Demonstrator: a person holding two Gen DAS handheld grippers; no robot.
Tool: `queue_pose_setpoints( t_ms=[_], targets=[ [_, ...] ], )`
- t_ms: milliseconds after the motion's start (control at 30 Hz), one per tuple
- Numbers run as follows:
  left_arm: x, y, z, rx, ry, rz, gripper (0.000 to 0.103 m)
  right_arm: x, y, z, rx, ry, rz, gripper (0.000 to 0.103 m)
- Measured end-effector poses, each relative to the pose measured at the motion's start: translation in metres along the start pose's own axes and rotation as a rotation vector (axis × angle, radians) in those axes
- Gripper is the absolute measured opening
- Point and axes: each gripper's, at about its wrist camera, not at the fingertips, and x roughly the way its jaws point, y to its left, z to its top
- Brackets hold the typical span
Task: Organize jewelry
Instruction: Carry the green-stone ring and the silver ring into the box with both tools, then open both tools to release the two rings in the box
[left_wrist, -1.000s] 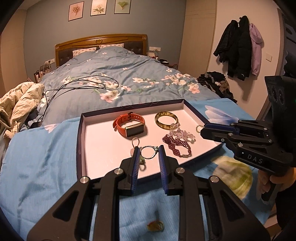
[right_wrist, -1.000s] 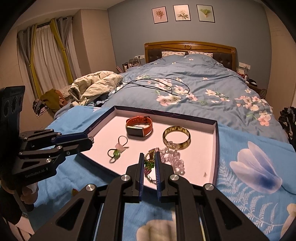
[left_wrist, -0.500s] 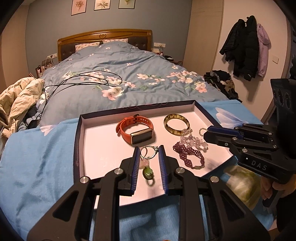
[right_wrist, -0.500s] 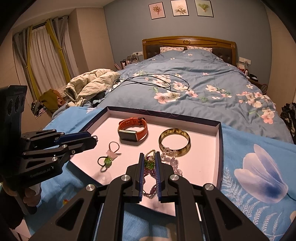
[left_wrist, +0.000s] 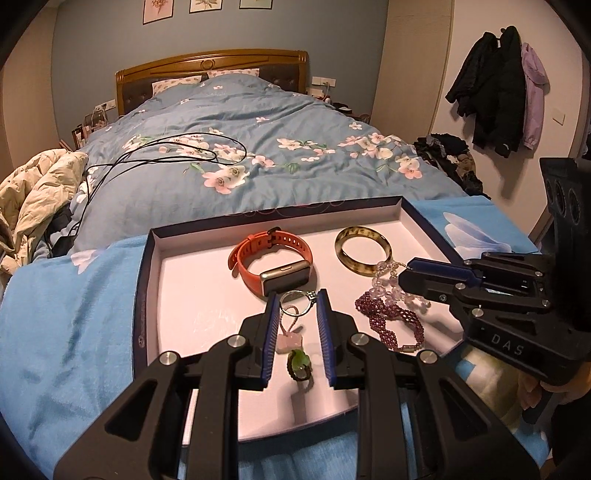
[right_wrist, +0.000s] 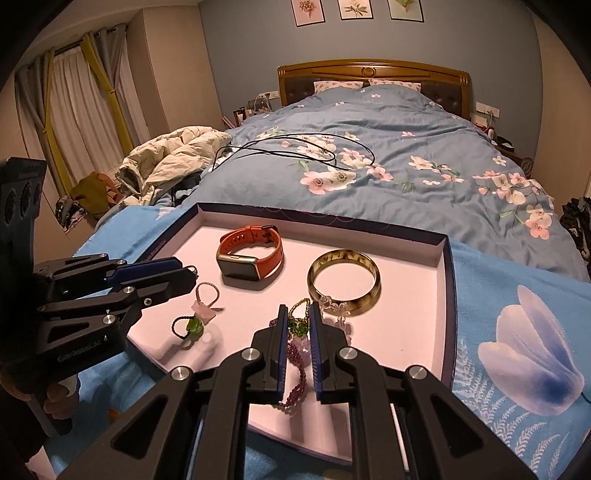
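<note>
Nearest, the left hand-held gripper (left_wrist: 294, 308) pinches a silver key ring (left_wrist: 295, 302) dangling one pink charm (left_wrist: 290, 341) and one green charm (left_wrist: 298, 363) over the tray (left_wrist: 144, 295). The right hand-held gripper (right_wrist: 298, 322) is clamped on a green-beaded gold chain (right_wrist: 298, 320). Further back, the tray holds one purple bracelet (left_wrist: 388, 321), one clear-bead bracelet (left_wrist: 388, 286), one orange watch (left_wrist: 275, 264) and one bangle (left_wrist: 362, 245).

The letters "DAS" stand in pale relief on the black side plate of the right gripper (left_wrist: 404, 275), at the lower right of the left wrist view. On the left gripper (right_wrist: 192, 273), at the lower left of the right wrist view, a line of small white lettering runs along the black side plate; it is too small and blurred to read. A faint printed mark sits on the dark wall of the tray (left_wrist: 139, 295), unreadable.
</note>
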Motion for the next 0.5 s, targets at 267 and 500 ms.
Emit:
queue_pose_setpoints(
  t_ms=[267, 500],
  targets=[
    [0.013, -0.001, 0.0, 0.006, 0.023, 0.01, 0.021, 0.01, -0.001, 0.002, 0.001, 0.019, -0.009, 0.01],
    [0.025, 0.0, -0.001, -0.004, 0.054, 0.007, 0.021, 0.015, -0.003, 0.001, 0.008, 0.036, -0.013, 0.012]
  ],
)
